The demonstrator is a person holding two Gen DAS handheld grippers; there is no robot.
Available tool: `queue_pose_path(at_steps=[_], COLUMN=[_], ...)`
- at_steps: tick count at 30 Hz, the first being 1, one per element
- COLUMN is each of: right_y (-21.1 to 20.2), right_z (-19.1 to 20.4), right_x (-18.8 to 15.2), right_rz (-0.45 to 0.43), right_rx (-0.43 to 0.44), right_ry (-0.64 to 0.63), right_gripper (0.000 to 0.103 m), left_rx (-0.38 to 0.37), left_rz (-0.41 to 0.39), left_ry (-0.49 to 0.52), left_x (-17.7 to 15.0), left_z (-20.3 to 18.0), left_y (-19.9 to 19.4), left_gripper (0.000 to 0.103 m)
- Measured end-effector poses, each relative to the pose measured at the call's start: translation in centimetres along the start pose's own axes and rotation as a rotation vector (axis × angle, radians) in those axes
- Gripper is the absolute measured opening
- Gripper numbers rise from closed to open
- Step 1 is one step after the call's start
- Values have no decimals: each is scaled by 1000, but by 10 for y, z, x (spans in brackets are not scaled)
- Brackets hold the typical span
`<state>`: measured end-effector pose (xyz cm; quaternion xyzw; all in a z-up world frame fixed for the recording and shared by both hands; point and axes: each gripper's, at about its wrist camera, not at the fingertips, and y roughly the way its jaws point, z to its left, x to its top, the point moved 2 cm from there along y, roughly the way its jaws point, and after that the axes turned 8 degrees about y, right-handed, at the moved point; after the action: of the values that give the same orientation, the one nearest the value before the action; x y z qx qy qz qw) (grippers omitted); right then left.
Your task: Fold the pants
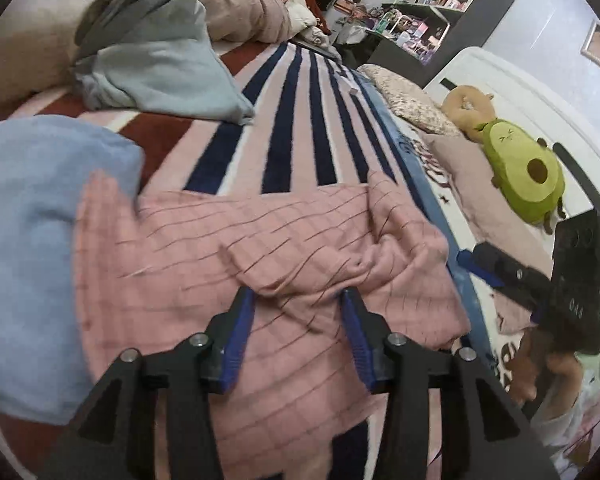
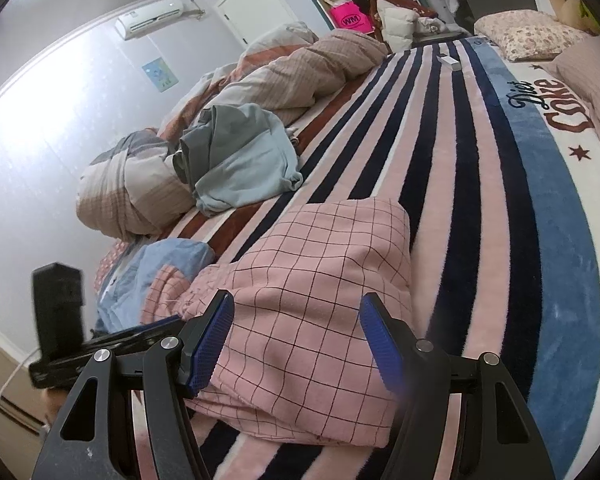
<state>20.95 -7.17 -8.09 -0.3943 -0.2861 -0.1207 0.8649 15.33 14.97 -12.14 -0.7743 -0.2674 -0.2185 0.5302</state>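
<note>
Both claws open, pants (image 2: 300,280) beneath — untouched

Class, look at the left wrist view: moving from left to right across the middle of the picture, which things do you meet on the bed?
Light blue folded garment → pink checked pants → blue border of the striped blanket → avocado plush toy.
</note>
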Motion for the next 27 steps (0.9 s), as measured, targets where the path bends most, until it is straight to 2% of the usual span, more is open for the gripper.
queue_pose_path(at_steps=[4,6,7,8,9,14,18,23,25,27], right_y=[0,0,-1,-1,-1,-2,-3,0,3,6], right_z=[0,2,2,2,3,2,0,2,4,6], right_x=[1,1,0,1,1,1,1,0,-2,-4], right_rz=[4,7,7,6,6,3,2,15,28,44], right_rx=[12,16,18,19,20,22,24,21,13,2], right_ry=[0,-5,-6,-7,-8,1,6,-5,-18,-34], right_gripper=[62,62,62,62,62,62,62,62,62,63], left_rx=[-56,-57,-53,-57,-61,-31,10,76,103,70], left_rz=[-13,-27,-38,-49,-57,-188,-241,-215,-177,-123], left_ry=[-20,-22,-14,-3,10,58,108,116,108,86], left_x=[8,12,14,16,17,22,15,-17,-30,-43], left_z=[-3,-5,-7,-9,-13,-19,-22,-12,-5,0], left_y=[7,8,8,7,6,-24,-56,-80,-80,-75], left_gripper=[46,45,29,21,7,4,4,4,4,6])
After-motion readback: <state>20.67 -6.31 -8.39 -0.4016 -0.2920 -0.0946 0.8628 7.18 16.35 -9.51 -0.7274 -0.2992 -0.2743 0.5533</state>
